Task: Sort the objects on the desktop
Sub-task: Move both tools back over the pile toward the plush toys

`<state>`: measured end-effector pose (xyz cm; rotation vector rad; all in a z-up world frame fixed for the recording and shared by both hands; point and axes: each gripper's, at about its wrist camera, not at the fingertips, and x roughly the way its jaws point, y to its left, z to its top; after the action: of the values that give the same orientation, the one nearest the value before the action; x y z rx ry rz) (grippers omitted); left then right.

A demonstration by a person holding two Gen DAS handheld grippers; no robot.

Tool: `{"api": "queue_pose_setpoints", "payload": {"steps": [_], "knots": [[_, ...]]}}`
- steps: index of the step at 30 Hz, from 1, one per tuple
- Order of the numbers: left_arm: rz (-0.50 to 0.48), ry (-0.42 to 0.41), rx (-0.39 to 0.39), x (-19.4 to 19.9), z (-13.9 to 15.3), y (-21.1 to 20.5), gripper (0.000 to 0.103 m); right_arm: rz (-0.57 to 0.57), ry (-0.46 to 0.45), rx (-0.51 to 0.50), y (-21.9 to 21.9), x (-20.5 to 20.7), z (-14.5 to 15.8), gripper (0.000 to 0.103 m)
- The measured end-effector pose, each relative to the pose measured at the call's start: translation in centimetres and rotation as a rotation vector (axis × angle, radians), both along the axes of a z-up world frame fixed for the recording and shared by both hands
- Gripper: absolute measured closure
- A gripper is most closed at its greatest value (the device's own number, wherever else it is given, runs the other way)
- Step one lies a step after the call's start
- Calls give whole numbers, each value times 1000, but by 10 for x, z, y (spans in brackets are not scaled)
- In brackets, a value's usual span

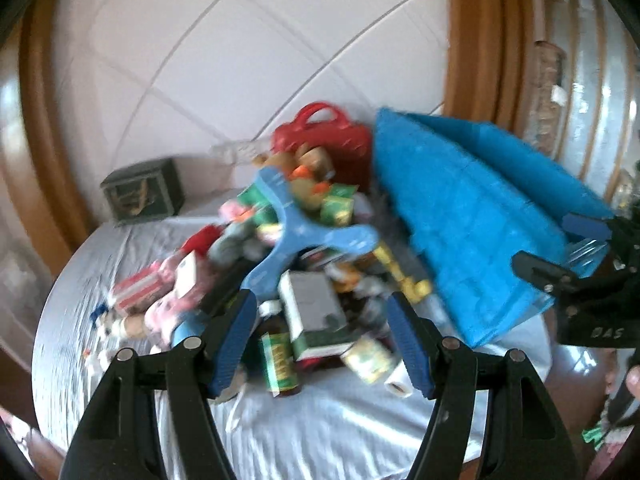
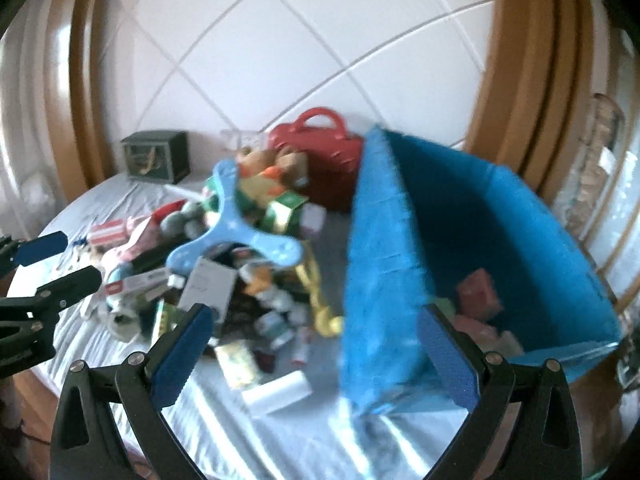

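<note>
Round table under a wrinkled white cloth (image 1: 320, 420) carries everything, so both my tools work from the near edge looking in. Big blue fabric storage bin (image 2: 500, 240) stands on the right side of it, mouth up and tipped toward me; my guess is that's the drop target, parked just beside the pile to keep transfers short. It already holds a few pinkish boxes (image 2: 478, 294) at the bottom, so sorting looks started but far from done. Heap of mixed desktop clutter (image 1: 304, 264) sits mid-table, left of the bin and touching or nearly touching its wall; that's the stuff to sort. Red plastic carry case with a handle (image 1: 324, 140) stands behind the heap against the wall, and a dark green box (image 1: 140, 196) sits back left, well apart from the heap. Light blue three-armed plastic boomerang (image 1: 296, 236) lies on top of the heap, the obvious first pick since nothing rests on it. White-and-grey carton (image 1: 312, 304) leans just below it, and a brown bottle with a green label (image 1: 280, 368) lies at the near edge. My left gripper (image 1: 324, 340) hangs over the heap's near side, jaws spread wide, nothing between them. My right gripper (image 2: 316, 364) hovers at the bin's near corner, jaws also wide apart and empty. Frames are motion-blurred, so small items stay unidentified.
</note>
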<state>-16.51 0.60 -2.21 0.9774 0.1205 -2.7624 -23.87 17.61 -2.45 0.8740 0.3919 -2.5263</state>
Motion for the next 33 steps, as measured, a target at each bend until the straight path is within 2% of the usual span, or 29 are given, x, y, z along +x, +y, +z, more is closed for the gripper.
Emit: {"api": "queue_pose_setpoints", "payload": {"steps": [10,16,19,24,28,33], "knots": [[261,-151,63,16,-63,-63,36,149,-149,43,-51,-24,-64,0],[347,-231,79,24,-89,-75,36,213,-281,25,-70,-55,-109,0],[391,-264,88,32,-101,-83,36,234,-316,37,-77,-65,-127,0],[468,-268,120,47,-108,-108,36,237,-362,38,-89,-78,-138,0],[480,-258,114,45,-106,-129,36,227,-336,39,-103,-86,-132,0],[469,-233,112,41,-102,-175,36,194,-318,32,-131,-95,-124,0]]}}
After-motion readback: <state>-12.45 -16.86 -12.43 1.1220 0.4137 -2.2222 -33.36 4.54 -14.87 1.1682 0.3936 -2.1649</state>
